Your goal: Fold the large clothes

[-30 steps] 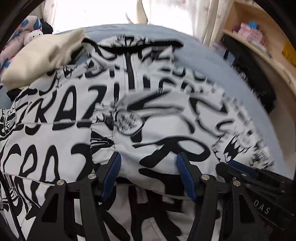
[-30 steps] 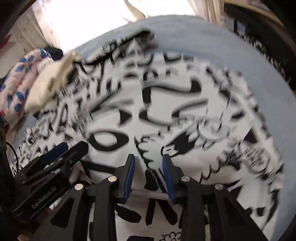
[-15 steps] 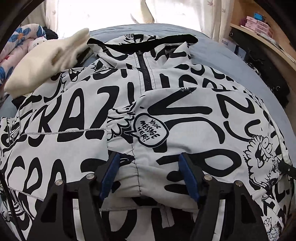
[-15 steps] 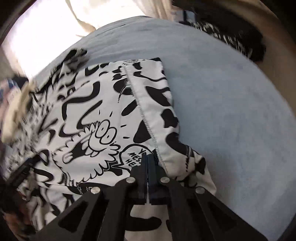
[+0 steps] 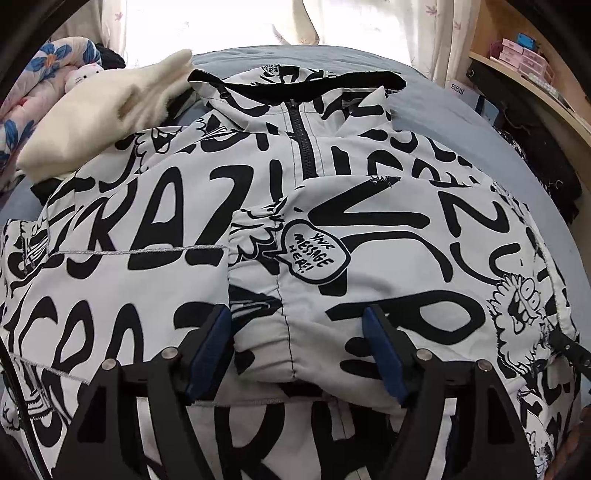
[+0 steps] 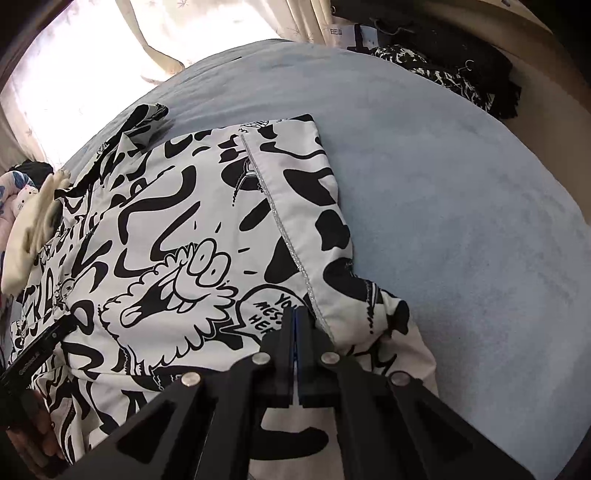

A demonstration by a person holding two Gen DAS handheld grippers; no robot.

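Fingers of the left gripper (image 5: 297,354) stand spread at the bottom of the left wrist view, and they have just been opening further; a folded-over sleeve (image 5: 332,280) of the black-and-white printed jacket (image 5: 147,229) bulges between them, but the blue pads do not press on it. In the right wrist view the right gripper (image 6: 295,328) has its fingers pressed together at bottom centre, over the jacket near its silver-piped seam (image 6: 280,218); whether any cloth is caught between them cannot be told.

The step in hand seems to be the sleeve fold: the sleeve already lies across the zipped front, and the left claw looks to be letting it go. Next, the far side or the hem would need pinching and bringing over, which calls for a clean grip on one edge.

The jacket lies flat across a blue bed (image 6: 461,221). Its right edge ends around mid-frame in the right wrist view, with bare sheet beyond it to the right, so there is room on that side. At upper left of the left wrist view a cream garment (image 5: 103,114) overlaps the shoulder and crowds that side. Beyond the collar (image 5: 295,83), curtains (image 5: 332,22) close the far edge.
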